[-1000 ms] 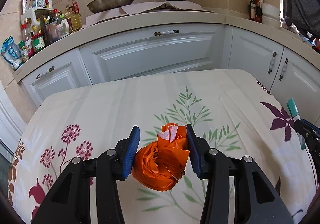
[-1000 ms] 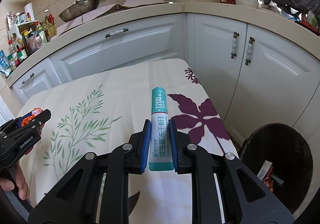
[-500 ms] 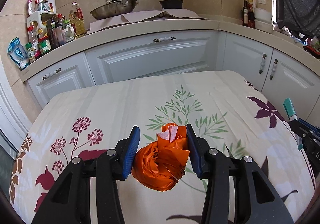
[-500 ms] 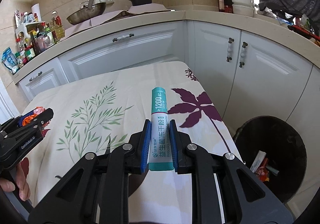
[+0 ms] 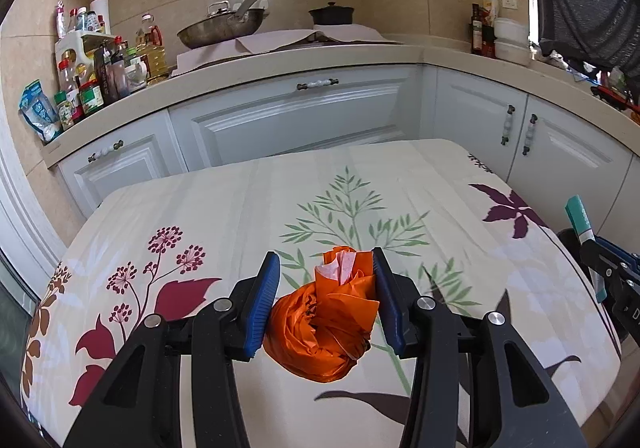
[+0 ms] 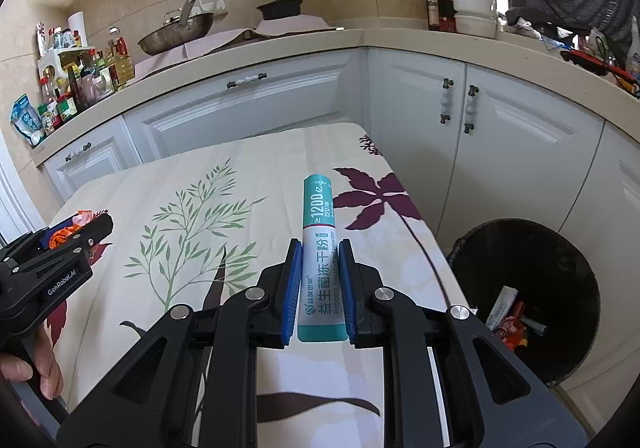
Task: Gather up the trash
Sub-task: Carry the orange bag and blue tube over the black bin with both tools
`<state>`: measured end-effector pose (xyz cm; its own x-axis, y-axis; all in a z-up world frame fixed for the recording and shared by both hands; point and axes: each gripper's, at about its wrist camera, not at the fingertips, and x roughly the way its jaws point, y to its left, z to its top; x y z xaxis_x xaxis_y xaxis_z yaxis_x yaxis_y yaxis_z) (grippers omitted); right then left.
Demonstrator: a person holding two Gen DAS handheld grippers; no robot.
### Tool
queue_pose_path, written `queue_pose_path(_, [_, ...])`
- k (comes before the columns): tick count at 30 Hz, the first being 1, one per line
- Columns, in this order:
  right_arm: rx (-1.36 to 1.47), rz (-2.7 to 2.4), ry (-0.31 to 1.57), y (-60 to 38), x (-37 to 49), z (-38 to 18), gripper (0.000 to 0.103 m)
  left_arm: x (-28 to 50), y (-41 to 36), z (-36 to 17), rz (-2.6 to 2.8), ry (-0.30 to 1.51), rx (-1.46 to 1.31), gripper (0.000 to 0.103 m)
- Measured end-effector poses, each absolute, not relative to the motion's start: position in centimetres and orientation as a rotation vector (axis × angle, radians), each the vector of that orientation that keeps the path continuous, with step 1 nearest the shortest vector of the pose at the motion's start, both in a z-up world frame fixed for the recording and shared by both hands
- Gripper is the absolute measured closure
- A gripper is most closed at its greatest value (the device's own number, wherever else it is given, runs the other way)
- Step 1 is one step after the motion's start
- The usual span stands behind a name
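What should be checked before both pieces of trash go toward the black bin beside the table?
1. Left tool gripping the orange wrapper: ok, both pads press on it.
2. Right tool gripping the teal and white sachet: ok, clamped flat between the pads.
3. Both items lifted off the tablecloth: ok, shadows fall on the cloth below the tools.
4. Black bin open and within view: ok, on the floor right of the table, some trash already inside.
5. Room left in the bin: ok, only its bottom is covered.
6. Left tool's path to the bin free: cannot tell, the right tool stands between.
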<state>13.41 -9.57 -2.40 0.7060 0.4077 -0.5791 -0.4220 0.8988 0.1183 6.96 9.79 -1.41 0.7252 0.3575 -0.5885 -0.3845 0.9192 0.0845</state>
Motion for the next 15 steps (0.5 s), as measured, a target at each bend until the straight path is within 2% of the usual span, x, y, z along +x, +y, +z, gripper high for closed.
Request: queue_pose_path(15, [0.026, 0.345, 0.580, -16.0, 12.0, -0.9, 0.085, 7.8, 3.3, -0.1, 0.277, 0.605, 0.003, 0.057])
